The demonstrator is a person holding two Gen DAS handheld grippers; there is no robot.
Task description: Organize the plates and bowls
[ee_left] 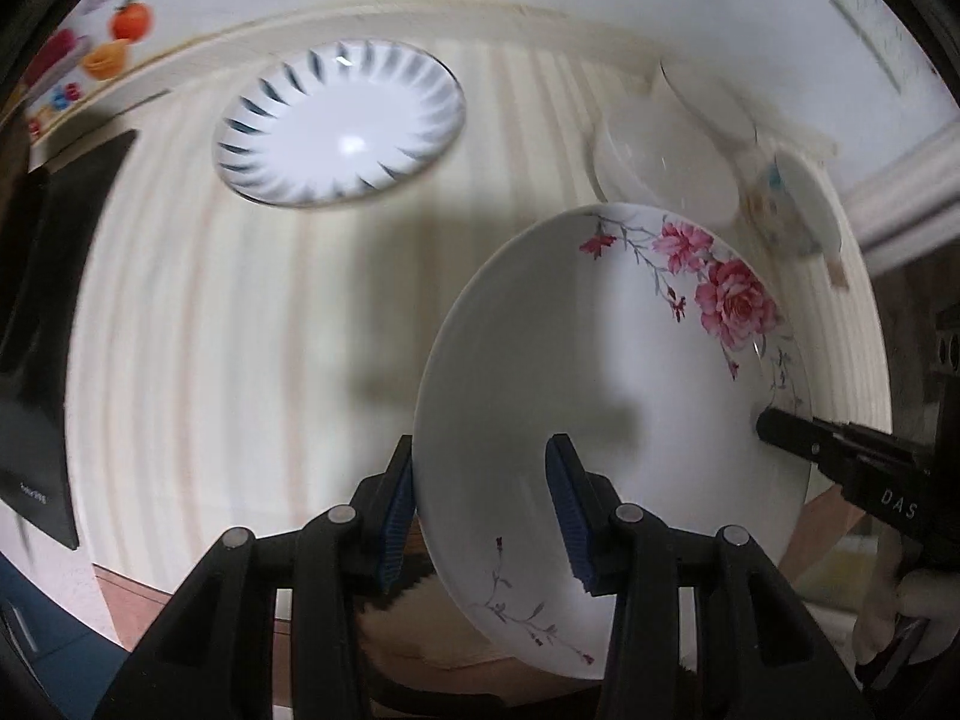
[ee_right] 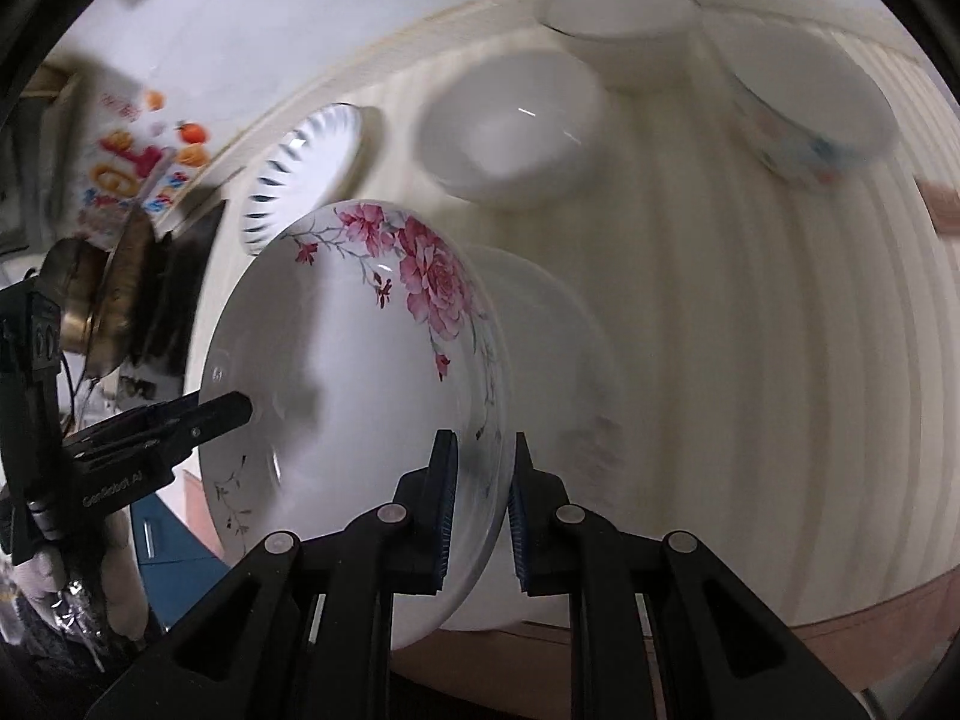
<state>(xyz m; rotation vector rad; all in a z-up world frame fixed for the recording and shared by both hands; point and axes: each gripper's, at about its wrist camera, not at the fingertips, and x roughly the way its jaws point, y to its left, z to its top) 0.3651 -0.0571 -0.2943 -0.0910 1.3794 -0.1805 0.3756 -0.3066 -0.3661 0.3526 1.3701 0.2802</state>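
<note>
A big white plate with pink roses painted on it is held up in the air, tipped on its side, above the pale striped wooden table. Both tools hold it at once. The left gripper has its blue pads on each side of the plate's near rim, one pad behind and one in front, clamped onto it. The right gripper pinches the other side of the rim the same way, with the rim squeezed between its blue pads.

In the left view, a white plate with dark blue stripes round its edge lies flat near the far edge of the table. A plain white bowl sits toward the far right corner, and a white bowl with small coloured flowers on its side is just beside it near the right edge. In the right view, another plain white bowl sits at the far edge. A dark flat thing lies at the left edge of the table.
</note>
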